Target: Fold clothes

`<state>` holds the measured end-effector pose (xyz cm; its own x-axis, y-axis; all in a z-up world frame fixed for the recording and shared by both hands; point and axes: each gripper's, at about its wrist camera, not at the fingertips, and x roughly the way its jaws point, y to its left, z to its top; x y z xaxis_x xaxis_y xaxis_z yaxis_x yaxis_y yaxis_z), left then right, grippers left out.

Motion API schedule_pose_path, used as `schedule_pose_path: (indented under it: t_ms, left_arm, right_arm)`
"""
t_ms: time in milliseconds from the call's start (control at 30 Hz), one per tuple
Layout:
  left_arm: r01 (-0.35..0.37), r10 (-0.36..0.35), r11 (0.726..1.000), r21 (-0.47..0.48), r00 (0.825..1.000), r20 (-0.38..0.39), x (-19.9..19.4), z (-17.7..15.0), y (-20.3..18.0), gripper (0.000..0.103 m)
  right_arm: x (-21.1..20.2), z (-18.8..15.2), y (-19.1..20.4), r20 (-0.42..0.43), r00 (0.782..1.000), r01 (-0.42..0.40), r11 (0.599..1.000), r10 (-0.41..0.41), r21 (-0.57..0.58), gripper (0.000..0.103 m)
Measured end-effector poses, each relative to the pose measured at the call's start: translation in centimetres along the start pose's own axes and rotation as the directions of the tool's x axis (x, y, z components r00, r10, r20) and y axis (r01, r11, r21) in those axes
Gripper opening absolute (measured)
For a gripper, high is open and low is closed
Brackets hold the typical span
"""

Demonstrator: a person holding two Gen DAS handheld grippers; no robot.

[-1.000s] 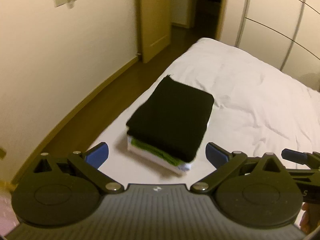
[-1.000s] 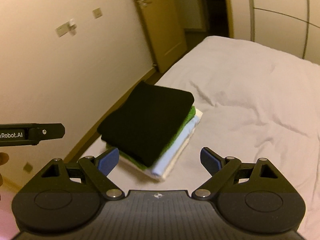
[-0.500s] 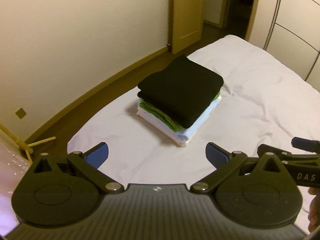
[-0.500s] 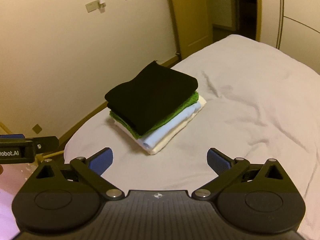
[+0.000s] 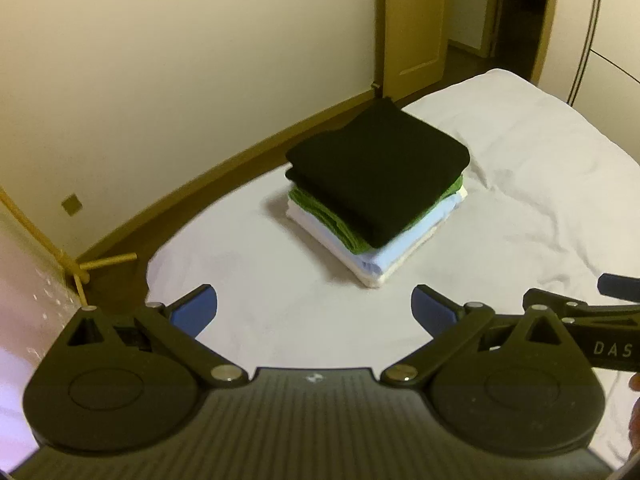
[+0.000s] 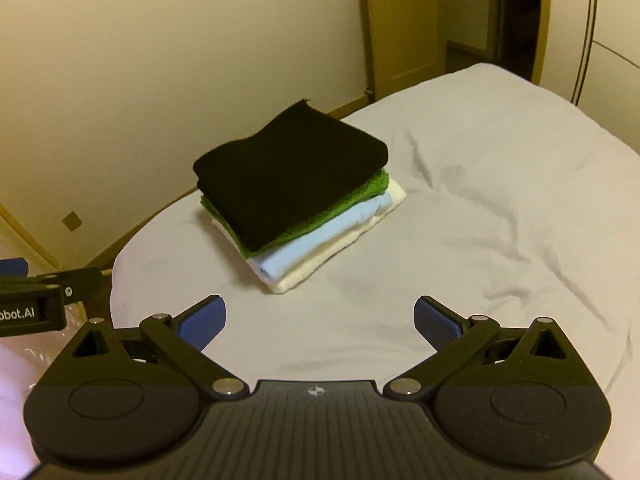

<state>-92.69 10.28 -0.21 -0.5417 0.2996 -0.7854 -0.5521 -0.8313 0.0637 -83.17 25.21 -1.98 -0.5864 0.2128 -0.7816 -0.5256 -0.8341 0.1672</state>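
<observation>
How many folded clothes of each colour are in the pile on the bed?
Black: 1
Green: 1
Light blue: 1
Cream: 1
Total: 4 folded clothes in the pile

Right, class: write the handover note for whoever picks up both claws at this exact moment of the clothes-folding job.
Left claw: open, holding nothing, above the bed sheet, short of the stack.
Right claw: open, holding nothing, also short of the stack.
Clothes: one stack near the bed's corner, with the black garment on top, then the green, the light blue and the cream one at the bottom.
Done: all four pieces look folded and stacked, edges only roughly aligned.
Left: no unfolded clothing shows in either view; perhaps square up the stack.
</observation>
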Motion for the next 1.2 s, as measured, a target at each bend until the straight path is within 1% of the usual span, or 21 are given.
schedule_pose_path:
  t_ms: [100,233,400,733,1000,1200]
  left_arm:
    - [0.011,-0.012,0.999,-0.049,0.999,-0.03,1.2,-0.2,-0.6,0.102]
    - [-0.001,-0.005,0.995,-0.097,0.998,-0.063,3.0,-0.4,-1.6,0.102]
    - [-0.023,0.015,0.996,-0.088,0.996,-0.09,5.0,-0.5,-3.1,0.102]
    - [-0.038,0.026,0.995,-0.087,0.991,-0.132,7.9,0.2,-5.0,0.102]
    - [-0.032,0.018,0.996,-0.086,0.987,-0.161,10.0,0.9,-5.3,0.102]
    - [-0.031,0.016,0.995,-0.09,0.986,-0.166,11.3,1.7,-5.2,0.102]
  right_arm:
    - [1.2,0.1,-1.0,-0.022,1.0,-0.011,1.0,0.011,-0.005,0.103]
    - [2.9,0.2,-2.2,-0.055,0.998,-0.025,1.0,0.024,-0.012,0.103]
    - [4.9,0.5,-3.9,-0.092,0.995,-0.026,1.0,0.025,-0.015,0.103]
    - [8.0,1.7,-6.2,-0.127,0.992,-0.015,0.999,0.01,-0.037,0.103]
    - [10.0,2.6,-7.1,-0.149,0.989,-0.007,0.999,-0.001,-0.051,0.103]
    - [11.7,3.0,-7.2,-0.173,0.985,-0.01,0.999,0.001,-0.048,0.103]
